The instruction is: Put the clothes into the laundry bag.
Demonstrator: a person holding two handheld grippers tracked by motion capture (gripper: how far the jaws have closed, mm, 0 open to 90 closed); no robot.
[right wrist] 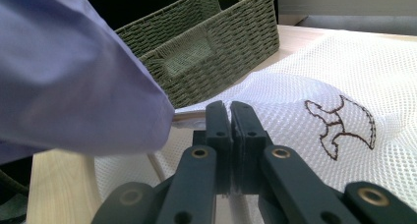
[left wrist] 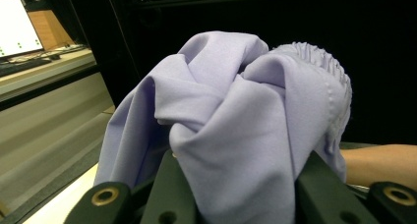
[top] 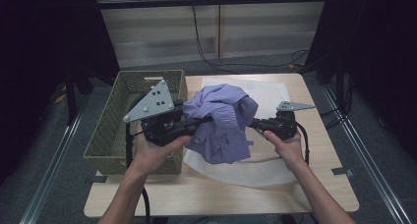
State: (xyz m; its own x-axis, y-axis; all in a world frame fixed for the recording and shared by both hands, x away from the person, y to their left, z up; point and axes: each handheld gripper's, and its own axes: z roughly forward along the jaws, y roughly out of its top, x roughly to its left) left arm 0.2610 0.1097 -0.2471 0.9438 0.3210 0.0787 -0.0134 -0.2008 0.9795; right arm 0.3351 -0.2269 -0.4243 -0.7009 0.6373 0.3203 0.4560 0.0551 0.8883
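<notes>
Right gripper view showed my right gripper [right wrist: 230, 111] pressed together over a white mesh bag [right wrist: 314, 96] bearing a brown stitched emblem [right wrist: 344, 126], no readable writing, while my left gripper [left wrist: 236, 184] pinched the lilac shirt [left wrist: 236, 111].

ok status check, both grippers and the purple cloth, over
Left gripper shut on purple garment, lifted off table. Right gripper fingers shut on white mesh bag. Green basket at left, not obstructing.

The shirt [top: 223, 123] is hanging between both grippers, blocking the table's [top: 319, 150] middle. The basket [top: 110, 135] is walling off the left side. Bare wood is lying open at right.
</notes>
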